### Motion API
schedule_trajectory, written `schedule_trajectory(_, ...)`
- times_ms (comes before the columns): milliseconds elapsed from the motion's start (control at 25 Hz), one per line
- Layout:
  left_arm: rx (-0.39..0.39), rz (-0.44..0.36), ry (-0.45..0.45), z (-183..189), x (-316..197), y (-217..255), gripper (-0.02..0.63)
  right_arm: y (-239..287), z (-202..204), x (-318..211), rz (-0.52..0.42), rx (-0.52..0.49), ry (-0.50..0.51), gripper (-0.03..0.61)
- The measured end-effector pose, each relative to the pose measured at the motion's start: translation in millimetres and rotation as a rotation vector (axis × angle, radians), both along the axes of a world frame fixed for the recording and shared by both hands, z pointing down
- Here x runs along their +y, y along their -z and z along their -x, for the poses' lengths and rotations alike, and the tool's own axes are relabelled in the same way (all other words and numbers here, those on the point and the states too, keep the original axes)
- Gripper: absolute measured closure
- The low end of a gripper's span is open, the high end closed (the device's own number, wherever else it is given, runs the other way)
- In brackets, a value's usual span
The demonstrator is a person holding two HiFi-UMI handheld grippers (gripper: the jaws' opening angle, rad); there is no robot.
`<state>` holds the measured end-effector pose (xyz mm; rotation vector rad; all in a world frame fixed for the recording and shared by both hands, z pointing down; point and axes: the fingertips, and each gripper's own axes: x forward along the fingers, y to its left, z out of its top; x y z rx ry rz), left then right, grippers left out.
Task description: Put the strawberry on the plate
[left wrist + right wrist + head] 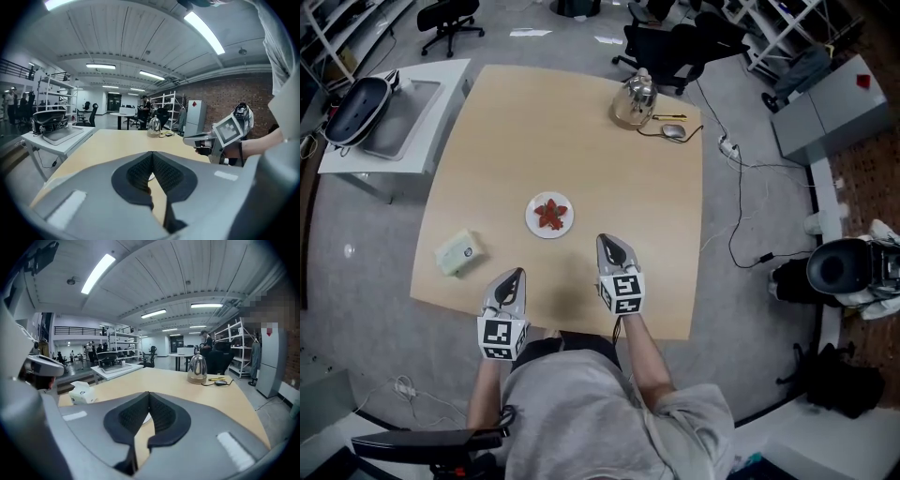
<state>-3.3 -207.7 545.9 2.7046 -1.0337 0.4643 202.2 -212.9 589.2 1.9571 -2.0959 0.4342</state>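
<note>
A red strawberry (549, 216) lies on a small white plate (534, 221) near the middle of the light wood table (581, 150). Both grippers hover over the near edge of the table, short of the plate. My left gripper (517, 274) is to the plate's near left, my right gripper (607, 240) to its near right. In the left gripper view the jaws (152, 154) are pressed together with nothing between them. The right gripper (148, 393) is likewise shut and empty. A sliver of the plate (146, 418) shows behind its pads.
A steel kettle (636, 98) stands at the table's far side with a mouse (673, 131) and a pen (668, 116) beside it. A pale tissue pack (457, 252) lies near the left edge. A white side table (394, 117) and office chairs stand beyond.
</note>
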Motion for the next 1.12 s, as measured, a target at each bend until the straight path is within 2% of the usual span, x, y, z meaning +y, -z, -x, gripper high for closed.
schedule_trajectory(720, 0.065, -0.057, -0.163, -46.6, 2.8, 30.3, 0.594, 51.5, -43.4, 85.9, -0.076, 0.009, -0.211, 0.572)
schedule_trajectory(1120, 0.084, -0.086, -0.242, -65.4, 18.3, 39.3, 0.594, 65.8, -47.4, 133.2, -0.113, 0.035, -0.286, 0.572)
